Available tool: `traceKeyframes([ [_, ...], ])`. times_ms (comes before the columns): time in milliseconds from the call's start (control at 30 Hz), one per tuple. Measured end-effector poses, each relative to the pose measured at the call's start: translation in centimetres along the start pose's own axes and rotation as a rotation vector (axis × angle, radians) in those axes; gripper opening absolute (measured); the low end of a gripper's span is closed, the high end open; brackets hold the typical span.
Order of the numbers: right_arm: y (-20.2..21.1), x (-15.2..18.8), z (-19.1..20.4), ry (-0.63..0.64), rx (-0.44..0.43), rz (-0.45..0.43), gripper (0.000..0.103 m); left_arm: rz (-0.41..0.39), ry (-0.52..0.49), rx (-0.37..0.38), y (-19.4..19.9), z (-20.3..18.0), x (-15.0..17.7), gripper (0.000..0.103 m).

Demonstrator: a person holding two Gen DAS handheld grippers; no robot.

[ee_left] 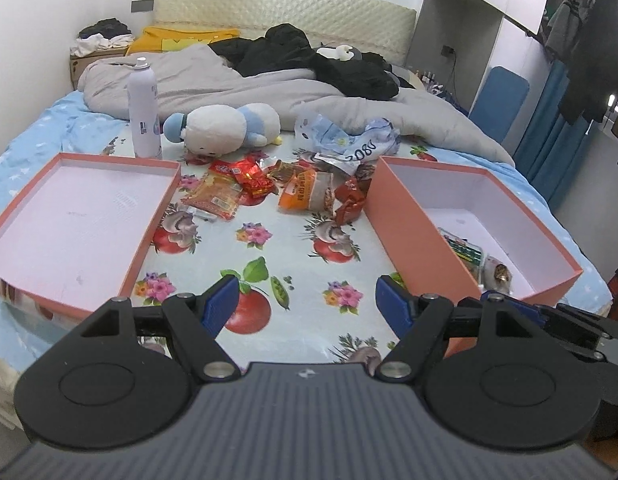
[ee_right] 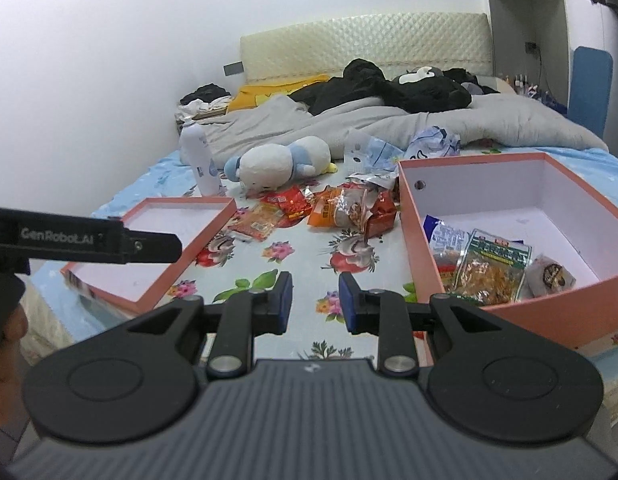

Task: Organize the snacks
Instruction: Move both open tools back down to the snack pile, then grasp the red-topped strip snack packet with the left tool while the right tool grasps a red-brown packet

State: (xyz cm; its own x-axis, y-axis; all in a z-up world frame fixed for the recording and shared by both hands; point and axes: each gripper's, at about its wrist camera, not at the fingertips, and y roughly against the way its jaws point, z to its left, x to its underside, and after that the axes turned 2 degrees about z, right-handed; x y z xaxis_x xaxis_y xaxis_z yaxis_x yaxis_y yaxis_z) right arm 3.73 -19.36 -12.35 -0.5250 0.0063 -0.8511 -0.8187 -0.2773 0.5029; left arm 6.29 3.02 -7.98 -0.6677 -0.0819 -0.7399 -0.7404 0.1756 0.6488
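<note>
Nearest the left wrist camera, the left hand-held gripper point(ee_left: 308, 304) stands wide open with nothing between its blue pads, above the flowered sheet point(ee_left: 293, 248) at the bed's near edge. Its black body hides the near edge itself. At the left side of the bed lies a shallow pink lid point(ee_left: 61, 220), its near corner cut off behind the gripper. At the right side stands a deeper pink box point(ee_left: 413, 224); its tall near wall hides most of what lies inside, so only slivers of a green packet point(ee_left: 465, 250) and a round wrapped snack point(ee_left: 497, 274) show. Between lid and box, toward the middle of the bed, a heap of snack packets point(ee_left: 277, 188) in red and orange lies loose; their print is too small to read. Behind them lie a plush toy point(ee_left: 229, 128), a white spray bottle point(ee_left: 143, 110), crumpled plastic bags point(ee_left: 345, 136), a grey quilt point(ee_left: 213, 80) and dark clothes below a cream headboard point(ee_left: 285, 12). Clothes hang at the right of the room.

From the right wrist camera, the right hand-held gripper point(ee_right: 315, 300) stands only narrowly open, its pads near each other and holding nothing. This view looks down into the box point(ee_right: 509, 316), where the green packet point(ee_right: 489, 272), a blue and white packet point(ee_right: 445, 236) and the round snack point(ee_right: 551, 276) lie near the near wall. The left gripper's black arm point(ee_right: 89, 240) crosses the lid point(ee_right: 181, 264). The loose heap point(ee_right: 333, 210) lies just beside the box's far left corner.
</note>
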Motion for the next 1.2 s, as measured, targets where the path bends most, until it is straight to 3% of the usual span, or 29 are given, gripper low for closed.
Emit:
traceKeyframes([
  [433,-5.3,-0.6,1.3,0.041,0.072,-0.025,0.03,0.035,-0.018,-0.024,-6.3,4.2,-1.5,0.079],
  [600,-7.6,-1.1,1.6,0.055,0.072,-0.018,0.042,0.052,-0.014,-0.041,-9.0,5.9,-2.2,0.079],
  [667,-8.6,-1.2,1.7,0.06,0.069,-0.017,0.058,0.059,-0.007,-0.044,-10.3,6.7,-2.5,0.08],
  [700,-9.2,-1.3,1.8,0.06,0.063,-0.011,0.059,0.07,-0.003,-0.044,-11.0,7.1,-2.7,0.08],
  [933,-14.1,-2.0,1.7,0.088,0.091,0.038,0.059,0.109,0.011,-0.055,-16.0,8.9,-3.7,0.082],
  [1200,-20.9,-2.9,0.4,0.076,0.165,0.084,0.058,0.155,-0.07,-0.116,-23.3,9.5,-5.9,0.086],
])
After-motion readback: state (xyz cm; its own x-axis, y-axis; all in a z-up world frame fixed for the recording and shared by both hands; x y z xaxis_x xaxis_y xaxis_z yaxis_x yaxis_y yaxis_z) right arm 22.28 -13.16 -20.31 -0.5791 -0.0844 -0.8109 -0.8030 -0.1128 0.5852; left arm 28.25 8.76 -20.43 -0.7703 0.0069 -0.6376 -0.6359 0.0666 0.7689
